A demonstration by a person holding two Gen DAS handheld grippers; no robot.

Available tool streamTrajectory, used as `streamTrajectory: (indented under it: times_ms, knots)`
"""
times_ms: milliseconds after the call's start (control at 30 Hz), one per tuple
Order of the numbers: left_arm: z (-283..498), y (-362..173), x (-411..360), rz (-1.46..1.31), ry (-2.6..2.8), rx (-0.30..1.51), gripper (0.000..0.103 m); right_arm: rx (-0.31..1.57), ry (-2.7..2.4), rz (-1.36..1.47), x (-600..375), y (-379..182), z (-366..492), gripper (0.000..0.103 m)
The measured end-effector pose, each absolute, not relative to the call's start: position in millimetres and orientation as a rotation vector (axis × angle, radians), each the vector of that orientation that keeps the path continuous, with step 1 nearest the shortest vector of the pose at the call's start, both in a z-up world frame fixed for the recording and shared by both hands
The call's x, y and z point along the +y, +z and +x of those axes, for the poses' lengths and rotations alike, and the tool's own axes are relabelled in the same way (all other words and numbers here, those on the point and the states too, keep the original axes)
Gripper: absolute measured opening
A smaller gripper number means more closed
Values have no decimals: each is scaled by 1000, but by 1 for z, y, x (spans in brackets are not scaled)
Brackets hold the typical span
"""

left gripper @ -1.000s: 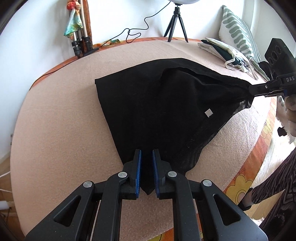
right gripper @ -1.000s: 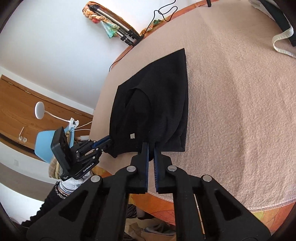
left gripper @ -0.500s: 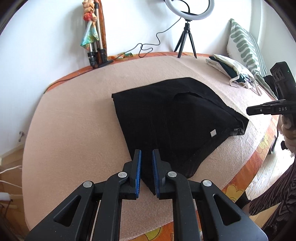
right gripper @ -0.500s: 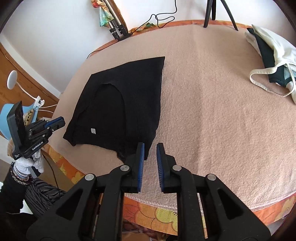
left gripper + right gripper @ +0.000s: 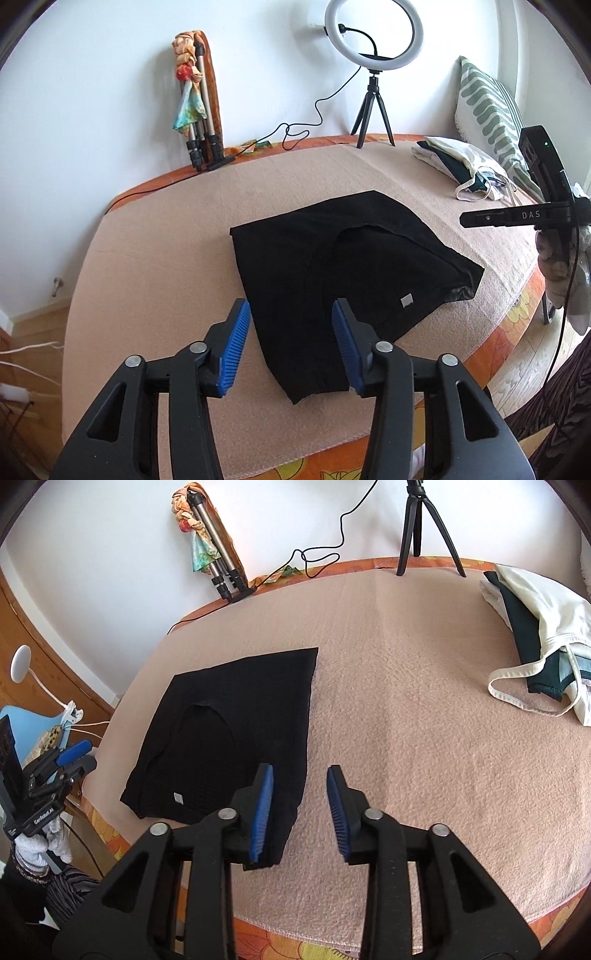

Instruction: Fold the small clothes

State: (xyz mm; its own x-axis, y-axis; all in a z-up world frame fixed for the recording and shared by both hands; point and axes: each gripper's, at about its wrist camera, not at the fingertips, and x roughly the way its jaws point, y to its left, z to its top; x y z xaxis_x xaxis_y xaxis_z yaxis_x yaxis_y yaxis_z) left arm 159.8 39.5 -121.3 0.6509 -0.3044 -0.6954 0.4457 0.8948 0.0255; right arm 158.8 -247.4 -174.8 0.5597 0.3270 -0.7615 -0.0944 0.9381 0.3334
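A black garment (image 5: 343, 273) lies folded flat on the pink blanket (image 5: 155, 280), with a small white tag near its front edge. It also shows in the right wrist view (image 5: 236, 731). My left gripper (image 5: 291, 336) is open and empty, above the garment's near corner. My right gripper (image 5: 301, 805) is open and empty, above the garment's right near corner. Each gripper shows in the other's view: the right one (image 5: 517, 216) at the far right, the left one (image 5: 70, 757) at the far left.
A pile of white and dark green clothes (image 5: 539, 635) lies at the back right, next to a striped pillow (image 5: 487, 110). A ring light on a tripod (image 5: 373, 92) and a folded tripod (image 5: 201, 122) stand against the wall. The bed's orange front edge (image 5: 495, 347) is close.
Both grippers let go of the black garment and opened. The garment dropped flat onto the blanket, and both grippers drew back and up from it.
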Motion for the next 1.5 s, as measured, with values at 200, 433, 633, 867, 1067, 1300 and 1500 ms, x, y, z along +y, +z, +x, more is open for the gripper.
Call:
streamTrajectory:
  times_ms: [200, 433, 633, 867, 1067, 1300, 1500]
  knots:
    - [178, -138, 73, -71, -435, 884, 49, 920, 272, 305, -254, -175, 180, 55]
    - [181, -173, 92, -307, -457, 1033, 49, 909, 262, 417, -270, -183, 200, 55]
    - [180, -189, 93, -392, -480, 1089, 47, 927, 279, 444, -271, -186, 226, 55]
    - [182, -190, 85, -348, -499, 1097, 43, 1008, 360, 571, -268, -206, 293, 55]
    - [185, -193, 92, -371, -495, 1106, 43, 1055, 346, 479, -246, -226, 326, 54]
    - [185, -195, 101, -417, -499, 1113, 43, 1050, 380, 370, -231, -217, 330, 9]
    - [190, -199, 105, -498, -511, 1138, 43, 1054, 355, 364, -236, -209, 339, 8]
